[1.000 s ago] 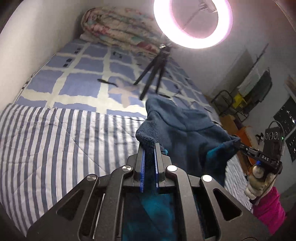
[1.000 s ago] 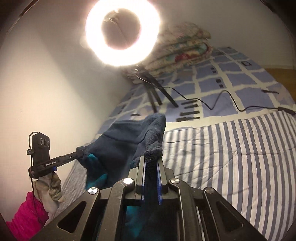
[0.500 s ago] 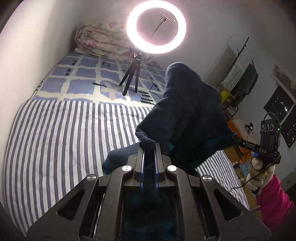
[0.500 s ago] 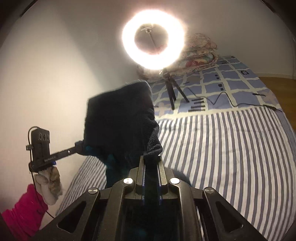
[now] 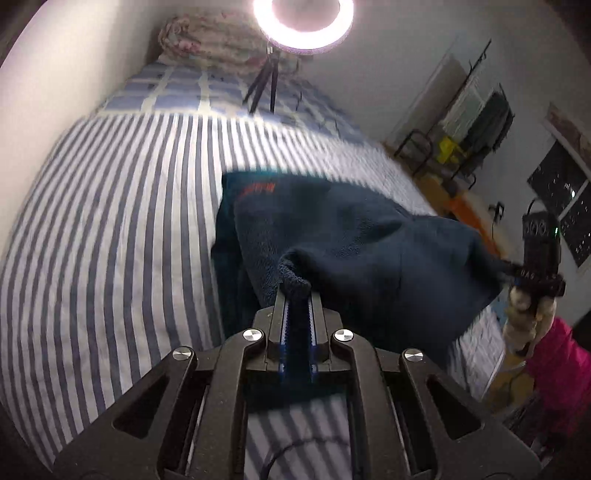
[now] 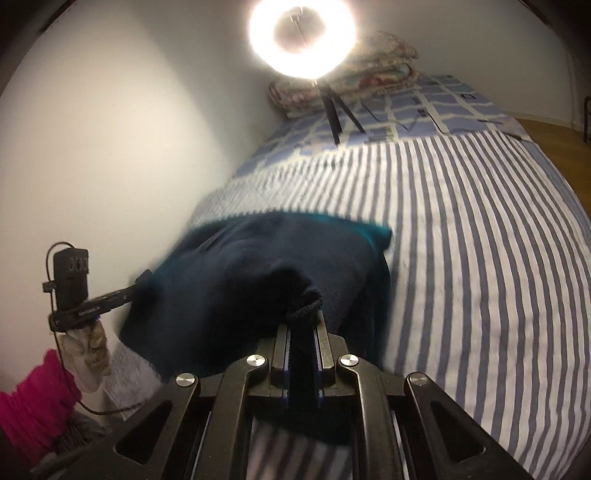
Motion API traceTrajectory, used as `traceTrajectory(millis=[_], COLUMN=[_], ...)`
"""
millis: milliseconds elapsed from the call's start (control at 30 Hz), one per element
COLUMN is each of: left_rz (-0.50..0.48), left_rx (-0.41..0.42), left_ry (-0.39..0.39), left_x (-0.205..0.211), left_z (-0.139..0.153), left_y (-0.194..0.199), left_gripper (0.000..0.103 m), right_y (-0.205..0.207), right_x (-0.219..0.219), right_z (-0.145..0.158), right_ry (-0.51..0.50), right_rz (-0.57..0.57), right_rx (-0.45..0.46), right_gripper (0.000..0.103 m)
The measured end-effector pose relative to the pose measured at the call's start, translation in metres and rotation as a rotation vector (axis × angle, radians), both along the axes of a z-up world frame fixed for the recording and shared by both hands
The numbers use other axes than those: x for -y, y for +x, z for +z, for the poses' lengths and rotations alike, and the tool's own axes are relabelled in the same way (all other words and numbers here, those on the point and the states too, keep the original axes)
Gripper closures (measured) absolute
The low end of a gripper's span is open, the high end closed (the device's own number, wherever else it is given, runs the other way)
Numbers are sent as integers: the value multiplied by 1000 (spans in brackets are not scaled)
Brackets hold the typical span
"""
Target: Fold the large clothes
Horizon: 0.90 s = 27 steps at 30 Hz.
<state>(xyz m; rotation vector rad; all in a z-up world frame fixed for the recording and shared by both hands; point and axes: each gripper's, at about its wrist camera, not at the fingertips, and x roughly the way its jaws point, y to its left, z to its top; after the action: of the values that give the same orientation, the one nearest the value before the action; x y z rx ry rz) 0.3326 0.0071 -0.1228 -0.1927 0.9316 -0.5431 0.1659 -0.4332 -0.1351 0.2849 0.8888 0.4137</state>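
Over striped bedding [image 5: 110,258], both fingers [image 5: 282,314] pinch fleece garment [image 5: 351,236].

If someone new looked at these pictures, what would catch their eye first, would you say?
Probably the glaring ring light on its tripod at the far end of the bed. Next, the dark blue fleece garment stretched between the left gripper and right gripper, both shut on its edge, over the blue-and-white striped cover. A folded floral quilt lies against the far wall.
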Motion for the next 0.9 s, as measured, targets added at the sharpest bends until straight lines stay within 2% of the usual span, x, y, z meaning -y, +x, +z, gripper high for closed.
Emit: traceTrajectory(millis=[100, 133, 233, 267, 333, 433, 500, 567, 700, 733, 767, 800, 833, 900], left_rz=[-27, -28, -9, -4, -10, -18, -24, -24, -20, -17, -11, -2, 10, 33], left_rx=[-34, -33, -52, -47, -5, 53, 76, 105, 164, 173, 180, 197, 212, 218], left_ry=[70, 85, 69, 56, 52, 40, 5, -19, -68, -88, -101, -115, -117, -115], left_x=[6, 5, -2, -5, -8, -14, -17, -21, -28, -33, -37, -42, -46, -51], left_z=[-14, -15, -5, 1, 22, 56, 82, 110, 174, 189, 199, 212, 221, 224], left_y=[-19, -27, -44, -51, -72, -112, -136, -159, -194, -202, -205, -210, -210, -205], left_gripper=[96, 94, 89, 89, 89, 87, 81, 69, 60, 49, 40, 38, 36, 32], right_y=[-18, -24, -42, -49, -69, -104, -128, -151, -182, -187, -192, -196, -197, -196], right_x=[-6, -7, -3, -1, 0, 1, -2, -5, -12, -13, -14, -15, -17, -21], right_z=[-10, -10, 4, 13, 37, 76, 100, 129, 177, 187, 198, 204, 208, 206], right_ry=[-81, -103, -86, -78, -57, -19, -19, -25, -17, -16, -15, -17, -24, -50], right_rz=[21, 22, 17, 14, 12, 21, 30, 40, 61, 67, 72, 77, 83, 79], right_rx=[-18, -19, 3, 22, 72, 146, 189, 233, 300, 316, 333, 339, 345, 361], right_gripper=[94, 90, 89, 85, 73, 72, 72, 72, 70, 68, 65, 63, 55, 50])
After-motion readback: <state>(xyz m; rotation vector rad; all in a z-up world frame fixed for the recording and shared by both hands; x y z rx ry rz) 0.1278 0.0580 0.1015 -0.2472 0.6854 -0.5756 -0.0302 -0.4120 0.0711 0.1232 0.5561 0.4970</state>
